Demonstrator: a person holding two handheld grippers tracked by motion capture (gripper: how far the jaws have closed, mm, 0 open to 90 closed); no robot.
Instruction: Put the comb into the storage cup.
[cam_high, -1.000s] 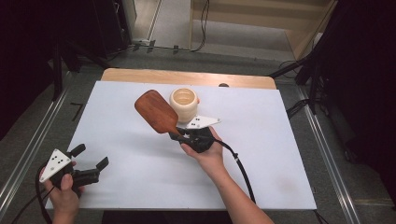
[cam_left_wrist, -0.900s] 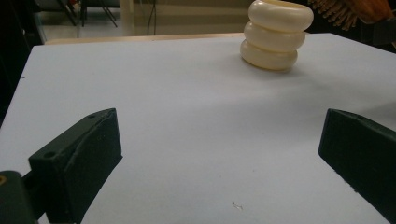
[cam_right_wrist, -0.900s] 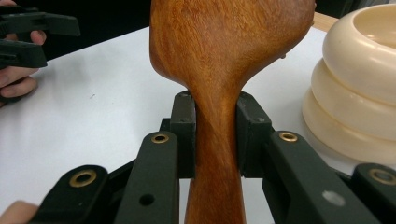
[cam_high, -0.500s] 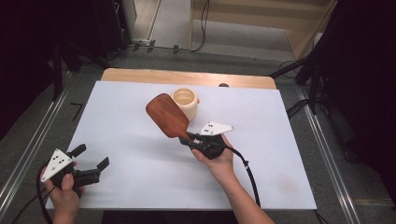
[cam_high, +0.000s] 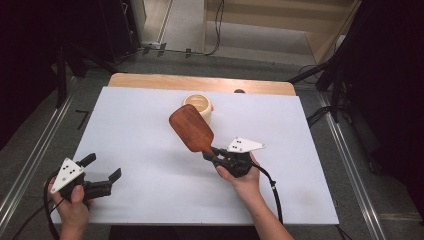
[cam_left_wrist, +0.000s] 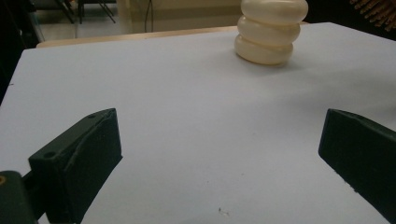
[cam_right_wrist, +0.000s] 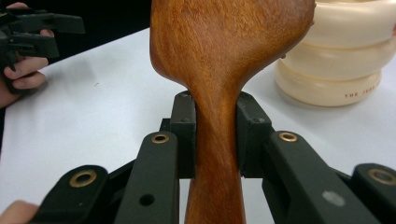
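Right tongs (cam_high: 212, 154): you have them clamped on the wooden brush's (cam_high: 191, 128) handle, brush head raised near the bench's (cam_high: 150, 120) middle.
Left tongs (cam_high: 102, 167): yours gape wide, nothing between them, near the front left corner.
Cream holder (cam_high: 198, 106): toward the back edge.

The wooden brush (cam_right_wrist: 224, 56) hides part of the cream cup (cam_right_wrist: 336, 56).
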